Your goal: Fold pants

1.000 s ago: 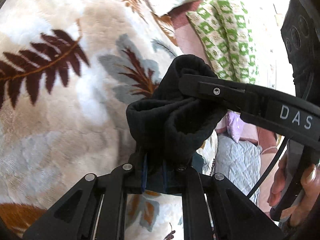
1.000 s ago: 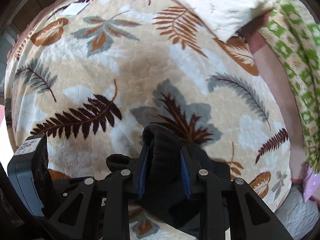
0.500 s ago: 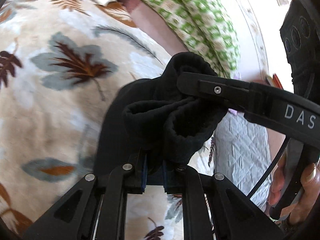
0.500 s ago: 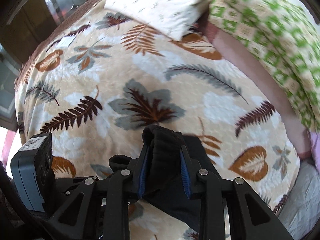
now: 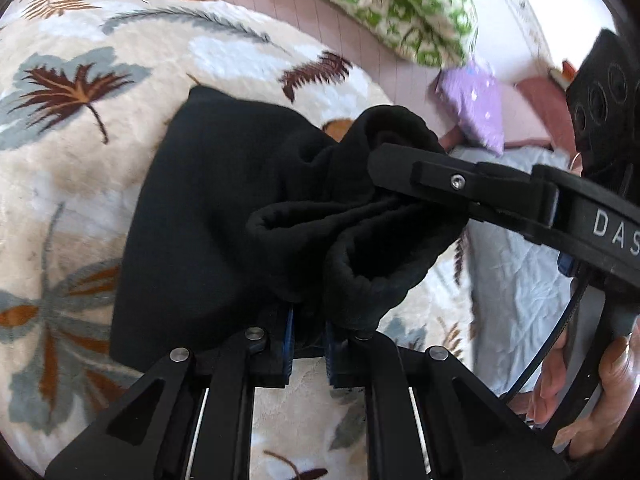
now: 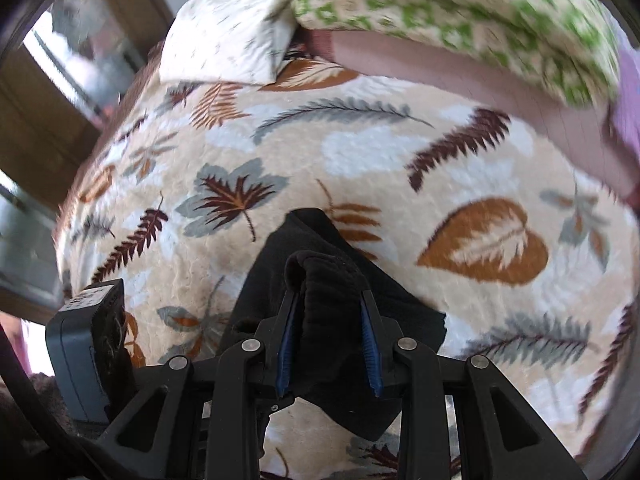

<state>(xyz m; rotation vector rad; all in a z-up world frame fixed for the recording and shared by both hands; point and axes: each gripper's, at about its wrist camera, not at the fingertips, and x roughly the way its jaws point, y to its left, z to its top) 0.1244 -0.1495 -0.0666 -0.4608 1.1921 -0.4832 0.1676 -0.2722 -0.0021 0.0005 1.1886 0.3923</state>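
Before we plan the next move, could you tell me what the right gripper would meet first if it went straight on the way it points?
Probably the leaf-print blanket under the black pants the right gripper grips; depth is unclear.

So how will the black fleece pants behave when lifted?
The black fleece pants are probably floppy: they bunch and sag between the left tool and right tool. Likely not slippery, since the fabric looks fuzzy.

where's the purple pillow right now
In the left wrist view the purple pillow lies upper right, just below the green patterned blanket, beyond the black pants.
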